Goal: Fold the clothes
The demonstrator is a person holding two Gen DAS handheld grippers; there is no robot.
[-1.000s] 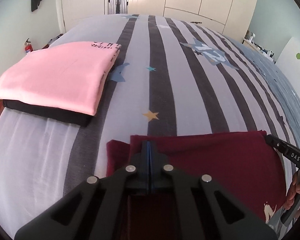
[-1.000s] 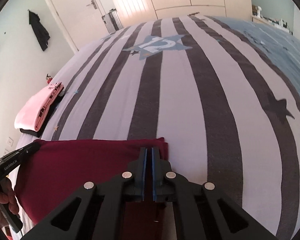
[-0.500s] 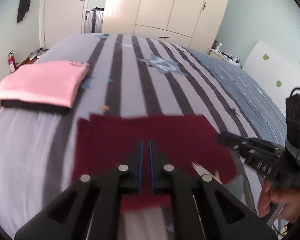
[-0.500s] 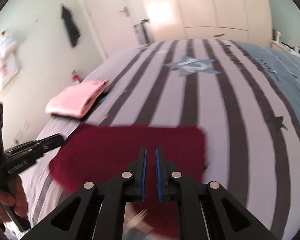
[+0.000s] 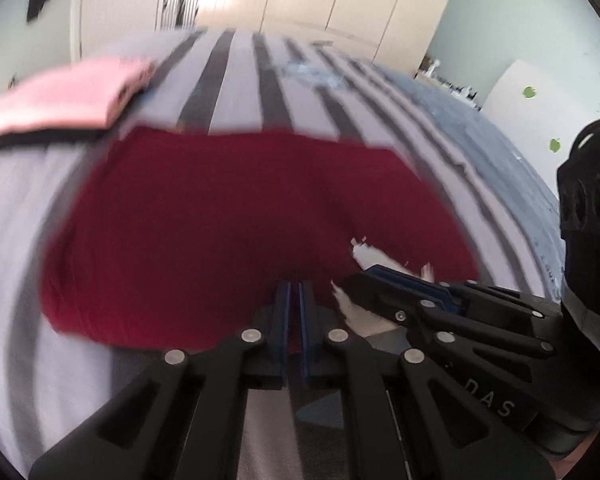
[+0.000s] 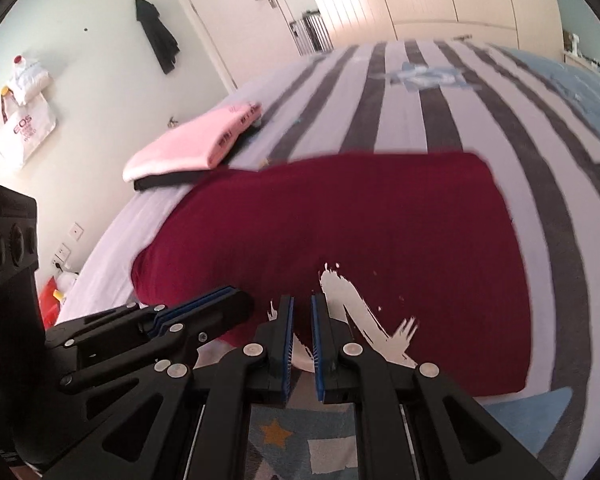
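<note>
Left hand-held gripper: two matte black fingers, each lined on its inner face with a ribbed blue pad. Behind the fingers, flat black linkage bars spread apart in a V shape, joined by round silver rivets at each pivot.

Right hand-held gripper: the same build, with black fingers, blue ribbed pads and silver rivets on black bars. Seen from the left camera, its side bar carries pale letters reading "DAS". At its rear stands a blocky black housing with round recesses on one face and a curved black loop on top.
</note>
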